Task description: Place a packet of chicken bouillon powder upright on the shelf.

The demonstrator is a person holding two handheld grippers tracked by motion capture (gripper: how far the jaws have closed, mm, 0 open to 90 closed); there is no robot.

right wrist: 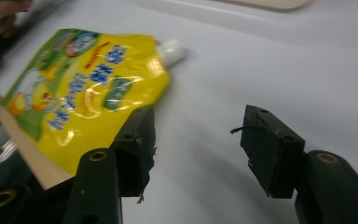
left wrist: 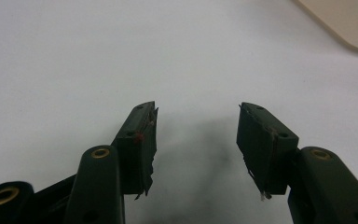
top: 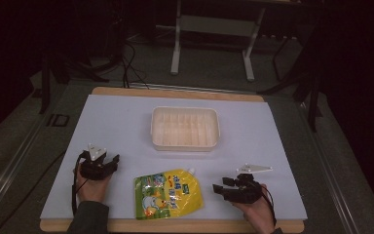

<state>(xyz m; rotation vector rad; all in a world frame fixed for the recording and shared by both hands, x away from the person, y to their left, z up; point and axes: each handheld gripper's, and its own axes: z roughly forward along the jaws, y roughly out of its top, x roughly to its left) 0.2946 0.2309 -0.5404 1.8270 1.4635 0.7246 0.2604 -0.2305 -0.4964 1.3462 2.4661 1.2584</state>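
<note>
We've got the yellow pouch (top: 168, 193) lying flat near the table's six o'clock edge, both the left gripper (top: 111, 161) and right gripper (top: 219, 186) spread wide and empty, flanking it for a grab.

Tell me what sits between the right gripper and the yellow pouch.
Nothing. In the high view only bare white table separates the right gripper from the yellow pouch; the right gripper view shows its open jaws empty beside the pouch.
</note>
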